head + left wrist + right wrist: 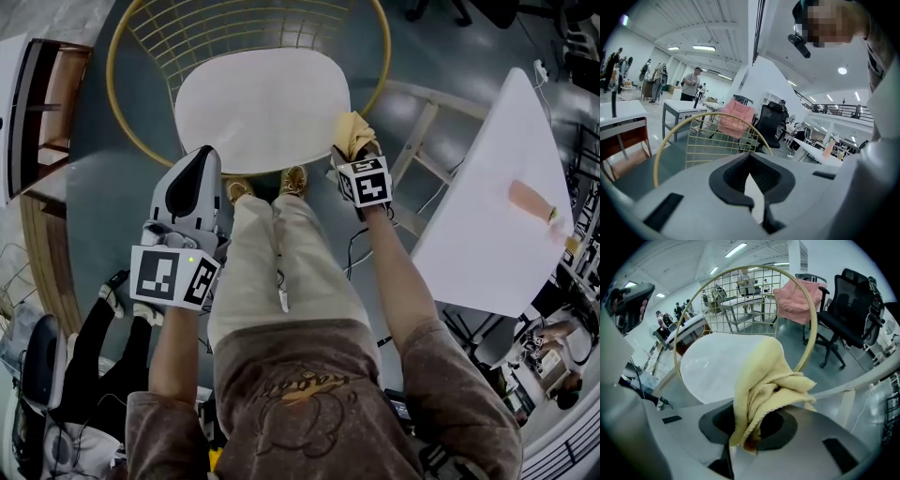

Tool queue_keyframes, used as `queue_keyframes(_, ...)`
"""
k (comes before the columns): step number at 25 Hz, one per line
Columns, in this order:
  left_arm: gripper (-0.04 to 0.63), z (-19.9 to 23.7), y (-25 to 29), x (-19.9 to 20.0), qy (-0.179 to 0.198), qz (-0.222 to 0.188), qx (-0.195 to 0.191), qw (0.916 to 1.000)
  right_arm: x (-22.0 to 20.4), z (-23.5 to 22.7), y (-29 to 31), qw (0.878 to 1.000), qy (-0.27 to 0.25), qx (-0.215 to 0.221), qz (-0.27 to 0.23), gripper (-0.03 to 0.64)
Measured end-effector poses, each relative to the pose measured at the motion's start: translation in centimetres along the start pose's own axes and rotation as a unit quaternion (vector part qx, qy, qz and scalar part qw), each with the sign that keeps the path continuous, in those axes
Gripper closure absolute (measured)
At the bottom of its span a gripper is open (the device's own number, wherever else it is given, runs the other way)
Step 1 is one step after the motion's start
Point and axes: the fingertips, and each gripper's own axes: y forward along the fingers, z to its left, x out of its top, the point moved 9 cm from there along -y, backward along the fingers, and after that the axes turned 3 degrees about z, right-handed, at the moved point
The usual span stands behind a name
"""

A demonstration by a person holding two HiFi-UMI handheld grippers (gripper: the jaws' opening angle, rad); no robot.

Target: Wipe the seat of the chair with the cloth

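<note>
The right gripper (pixel 751 439) pinches the bunched yellow cloth (pixel 764 385) over the seat's (pixel 262 108) near right edge, while the left gripper (pixel 192 187) is pressed together and empty at the near left edge — best to press the cloth flat, then sweep overlapping strokes toward the wire back (pixel 253 28).

A white rectangular table (pixel 487 234) stands at the right, and a slim peach-coloured bottle (pixel 532 200) is on its top. Further off, a black mesh office chair (pixel 853 301) stands just beside a draped pink fabric (pixel 799 298) – both on the grey floor (pixel 94 197).
</note>
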Motion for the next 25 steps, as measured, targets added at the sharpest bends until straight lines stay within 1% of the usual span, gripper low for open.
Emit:
queue_keyframes(6,0.589,0.9,-0.7,-0.1,0.008,0.007,0.013,0.9999,-0.3,0.4,1.4,1.0,-0.002,-0.008,0.006,0.506)
queue_keyframes(14,0.589,1.8,-1.4,-0.6,0.005,0.01,0.023,0.9997,-0.2,2.0,1.9,1.0,-0.019,-0.02,0.013,0.506)
queue_keyframes(17,0.589,1.9,-1.4,-0.7,0.005,0.012,0.022,0.9997,-0.2,3.2,2.5,1.0,-0.017,-0.013,0.014,0.506)
queue_keyframes(21,0.589,2.2,-1.5,-0.6,0.007,0.013,0.022,0.9997,0.0,5.0,3.7,0.999,-0.027,0.003,0.018,0.506)
queue_keyframes(25,0.589,2.4,-1.6,-0.6,0.005,0.013,0.025,0.9996,0.3,6.0,4.6,0.999,-0.023,0.015,0.016,0.506)
